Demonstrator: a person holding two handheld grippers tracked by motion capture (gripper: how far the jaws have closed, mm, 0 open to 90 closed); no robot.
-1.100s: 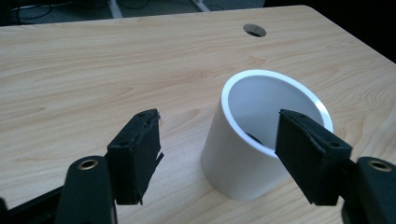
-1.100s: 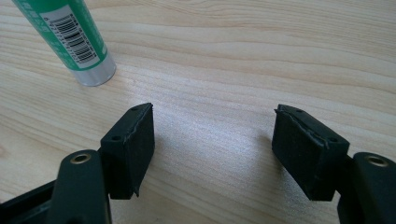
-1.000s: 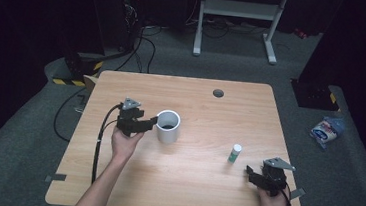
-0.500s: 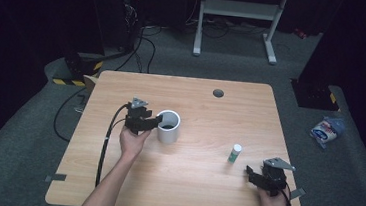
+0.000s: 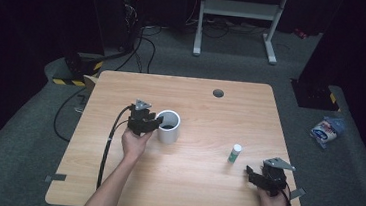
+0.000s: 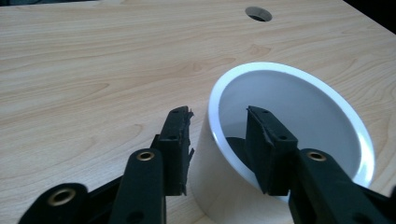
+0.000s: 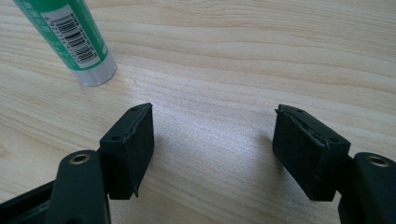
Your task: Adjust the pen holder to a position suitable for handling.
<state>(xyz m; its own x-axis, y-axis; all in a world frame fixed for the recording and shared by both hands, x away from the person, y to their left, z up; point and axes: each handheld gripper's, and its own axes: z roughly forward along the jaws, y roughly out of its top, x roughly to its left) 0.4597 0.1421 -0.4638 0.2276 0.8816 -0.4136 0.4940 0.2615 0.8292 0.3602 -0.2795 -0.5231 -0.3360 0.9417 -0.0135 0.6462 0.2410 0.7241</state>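
Note:
A white cup (image 5: pixel 169 127) stands upright left of the table's middle, and its near wall (image 6: pixel 212 154) rises between my left gripper's jaws. My left gripper (image 5: pixel 153 124) straddles that wall, one jaw outside against it and one inside the cup. The jaws are partly closed, and a sliver of inner wall still shows beside the inside jaw. A green glue stick (image 5: pixel 235 153) with a white cap stands upright to the right. My right gripper (image 5: pixel 255 173) rests low near the front right edge, open and holding nothing, with the glue stick (image 7: pixel 74 42) just beyond its left jaw.
The wooden table (image 5: pixel 188 194) has a round cable hole (image 5: pixel 218 93) at the back. A black cable (image 5: pixel 109 147) trails from the left gripper toward the front edge. A packet (image 5: pixel 325 130) lies on the floor to the right.
My left gripper has slid right up to the cup, so its jaws now sit astride the rim. The cup, the glue stick and the right gripper have stayed put.

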